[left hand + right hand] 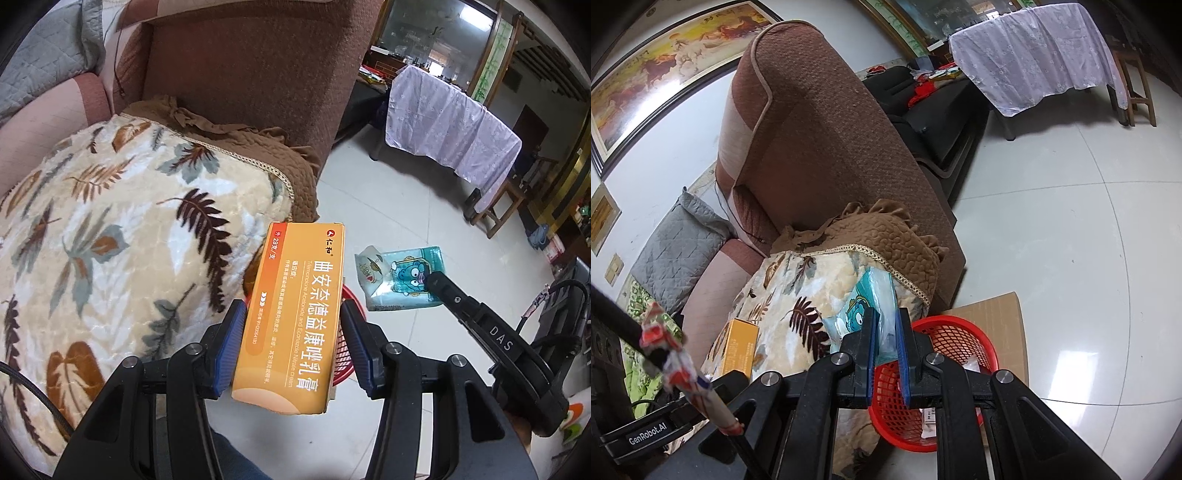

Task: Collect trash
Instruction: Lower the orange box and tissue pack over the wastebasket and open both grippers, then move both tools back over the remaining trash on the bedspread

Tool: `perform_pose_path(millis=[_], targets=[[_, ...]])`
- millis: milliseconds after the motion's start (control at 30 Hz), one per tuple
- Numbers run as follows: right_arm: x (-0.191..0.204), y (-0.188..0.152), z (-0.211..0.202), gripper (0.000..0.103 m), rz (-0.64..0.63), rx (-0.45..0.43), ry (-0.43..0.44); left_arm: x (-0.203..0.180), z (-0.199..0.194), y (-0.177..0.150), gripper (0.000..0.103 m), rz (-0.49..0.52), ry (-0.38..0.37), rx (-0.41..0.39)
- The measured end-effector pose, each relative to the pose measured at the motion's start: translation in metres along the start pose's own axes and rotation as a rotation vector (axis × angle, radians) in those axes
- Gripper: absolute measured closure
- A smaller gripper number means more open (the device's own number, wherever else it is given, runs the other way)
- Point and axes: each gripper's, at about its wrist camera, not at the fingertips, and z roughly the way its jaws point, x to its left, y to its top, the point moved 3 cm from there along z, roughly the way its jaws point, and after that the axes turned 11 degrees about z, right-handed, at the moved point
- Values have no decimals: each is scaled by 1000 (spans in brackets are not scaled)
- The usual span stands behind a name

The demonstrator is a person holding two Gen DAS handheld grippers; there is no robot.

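Trash shows in both views: an orange medicine box [291, 314] and a blue tissue packet [406, 278] printed with a cartoon face. In the left wrist view the box fills the lower centre of the frame, standing lengthwise between the blue pads [231, 350] of the left gripper [291, 347]. The left pad lies against the box's side; on the right the pad sits right at the box's edge, so the tool is pinching the box. Behind and below the box, a sliver of the red mesh basket [347, 354] peeks out, low in the frame.

To the right of centre in that same view, the tissue packet hangs above the pale tiled floor [406, 206], with the dark tip of the right gripper [434, 278] meeting its right edge.

The right wrist view shows this from the other side: the right gripper [886, 332] has its two blue-lined fingers [870, 354] nearly parallel and close together in the lower centre, pressed onto the clear lower edge of the tissue packet [866, 302], which rises above them. The red mesh basket [945, 384] stands on the floor just right of and below the fingers, holding some pale scraps, with a flat sheet of cardboard [993, 306] under and behind it. At lower left the orange box [740, 347] appears against the leaf-patterned blanket [790, 288], which drapes over the brown sofa [827, 140].
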Motion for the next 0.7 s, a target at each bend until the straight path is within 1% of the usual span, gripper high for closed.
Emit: perform_pose_path(millis=[100, 233, 300, 367, 433, 467, 500, 567, 633, 700], targets=[[-4, 0, 3, 92, -1, 1, -13, -1, 9, -1, 52, -5, -20, 10], [-7, -2, 9, 92, 8, 8, -27, -2, 23, -2, 51, 3, -25, 41], [-11, -1, 12, 92, 24, 8, -29, -3, 29, -2, 51, 13, -14, 60], [-13, -1, 14, 90, 34, 11, -26, -2, 35, -2, 51, 9, -25, 73], [-15, -2, 19, 89, 44, 24, -22, 0, 41, -1, 50, 7, -30, 84], [-17, -3, 22, 88, 51, 35, -23, 0, 45, -1, 45, 5, -36, 96], [-19, -4, 25, 85, 63, 50, -25, 1, 46, -2, 43, 1, -38, 104], [-24, -4, 28, 67, 92, 74, -20, 5, 47, -3, 42, -14, -46, 112], [-24, -5, 26, 61, 79, 67, -22, 8, 43, -5, 41, -19, -57, 105], [-21, -5, 23, 61, 69, 64, -13, 12, 34, -6, 41, -29, -53, 91]])
